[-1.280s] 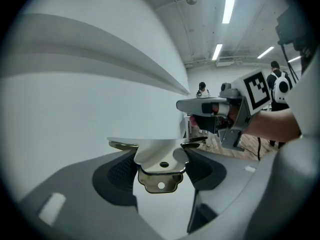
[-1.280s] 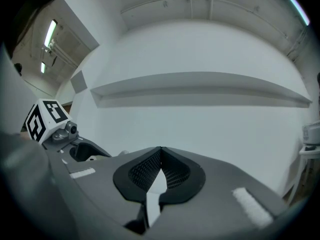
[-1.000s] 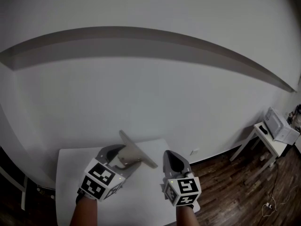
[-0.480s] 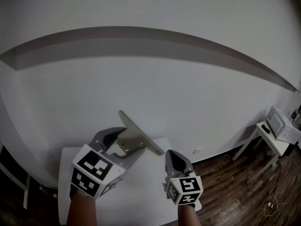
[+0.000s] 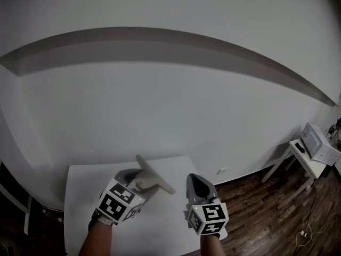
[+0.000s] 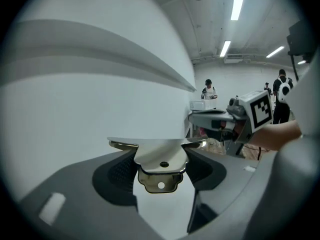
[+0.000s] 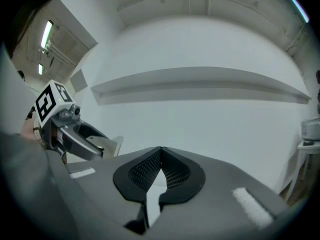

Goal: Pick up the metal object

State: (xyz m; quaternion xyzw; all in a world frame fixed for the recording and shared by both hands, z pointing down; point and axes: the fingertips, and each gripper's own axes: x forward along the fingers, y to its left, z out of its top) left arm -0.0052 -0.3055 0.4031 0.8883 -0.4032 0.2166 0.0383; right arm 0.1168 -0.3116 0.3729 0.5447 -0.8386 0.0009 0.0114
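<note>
The metal object (image 5: pixel 155 177) is a flat, shiny plate with a lobed tab and a small hole. My left gripper (image 5: pixel 139 177) is shut on it and holds it above the white table (image 5: pixel 80 193). In the left gripper view the tab (image 6: pixel 160 160) sits clamped between both pads of the left gripper (image 6: pixel 160 170), and the plate's long edge runs across above them. My right gripper (image 5: pixel 198 181) hovers beside it on the right, shut with nothing between its jaws. The right gripper view shows the right gripper (image 7: pixel 161 153) with its pads meeting, and the left gripper (image 7: pixel 82 140) with the plate (image 7: pixel 113 145) at left.
A plain white wall with a long grey ledge (image 5: pixel 160 36) fills the background. Dark wood floor (image 5: pixel 266 217) lies to the right, with a small white side table carrying a white box (image 5: pixel 318 144). People stand far back in the left gripper view (image 6: pixel 208 90).
My left gripper rose with the metal object half a second ago and has come back down toward the table. The right gripper has barely moved.
</note>
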